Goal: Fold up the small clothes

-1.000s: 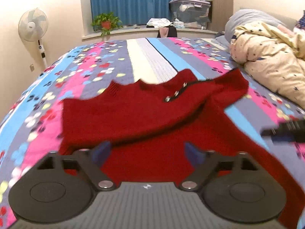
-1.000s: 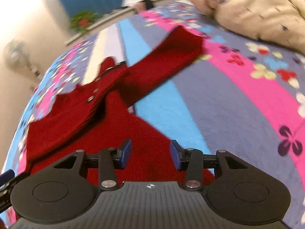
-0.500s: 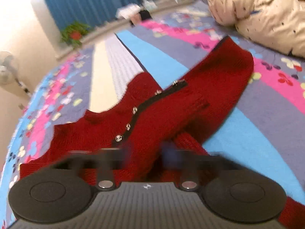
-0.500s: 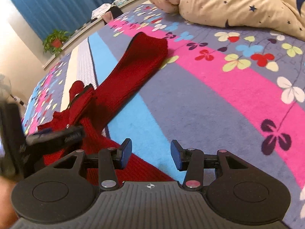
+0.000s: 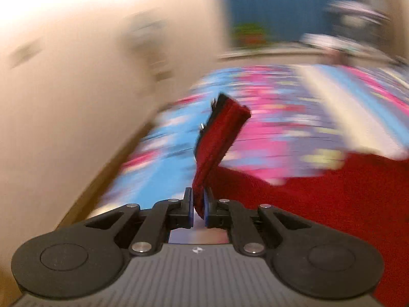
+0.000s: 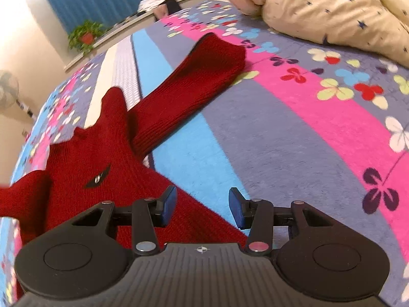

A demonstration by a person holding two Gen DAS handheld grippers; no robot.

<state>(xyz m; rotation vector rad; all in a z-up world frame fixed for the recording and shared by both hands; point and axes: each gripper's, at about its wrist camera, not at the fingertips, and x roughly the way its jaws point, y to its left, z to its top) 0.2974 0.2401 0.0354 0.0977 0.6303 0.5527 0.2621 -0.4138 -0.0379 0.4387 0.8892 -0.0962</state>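
Observation:
A small dark red knit cardigan (image 6: 107, 153) with metal snaps lies on the flowered bedspread (image 6: 294, 133). One sleeve (image 6: 194, 76) stretches away toward the cream duvet. In the left wrist view my left gripper (image 5: 198, 208) is shut on a fold of the red cardigan (image 5: 217, 138), which stands up from the pads with its snap edge lifted; the rest of the cloth spreads to the right. That view is motion-blurred. My right gripper (image 6: 203, 204) hovers open over the cardigan's lower edge, nothing between its fingers.
A cream star-print duvet (image 6: 332, 7) is heaped at the far right of the bed. A potted plant (image 6: 85, 35) stands on the sill before blue curtains. A fan (image 6: 9, 89) and a cream wall (image 5: 64, 102) are on the left, past the bed's edge.
My left gripper went from wide open to shut on the cardigan's edge, lifted it and swung toward the left wall. The right gripper stayed open and nearly still.

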